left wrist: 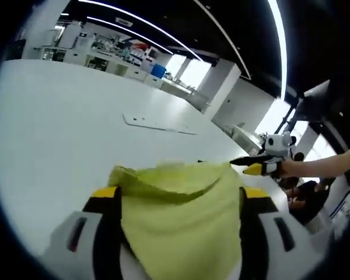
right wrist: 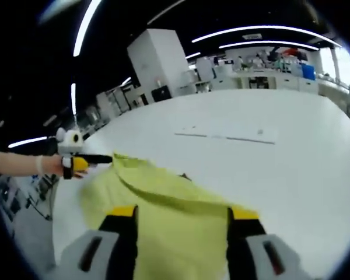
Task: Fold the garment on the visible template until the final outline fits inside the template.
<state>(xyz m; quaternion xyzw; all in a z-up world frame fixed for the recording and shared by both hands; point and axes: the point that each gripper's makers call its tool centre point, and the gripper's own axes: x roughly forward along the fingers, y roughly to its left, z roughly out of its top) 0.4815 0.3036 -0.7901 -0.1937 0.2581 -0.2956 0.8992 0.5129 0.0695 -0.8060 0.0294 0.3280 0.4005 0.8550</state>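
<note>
In the left gripper view the left gripper rises from the bottom edge, its two yellow-tipped black jaws standing apart with the yellow-green garment bunched between them and draped down over the gripper's body; whether the jaws actually pinch the cloth cannot be told, since the fabric hides the contact; the cloth is lifted above the white bench, its upper edge forming a soft fold; at the right of the same view the right gripper comes in, held by a person's hand, its tips meeting the far corner of the garment; in the right gripper view the right gripper's own jaws likewise stand apart with yellow-green cloth lying between them, their grip hidden by the cloth, and the left gripper shows at the left, touching the opposite corner; a flat white template lies on the bench beyond the garment, well apart from it; shelves and equipment stand behind.
</note>
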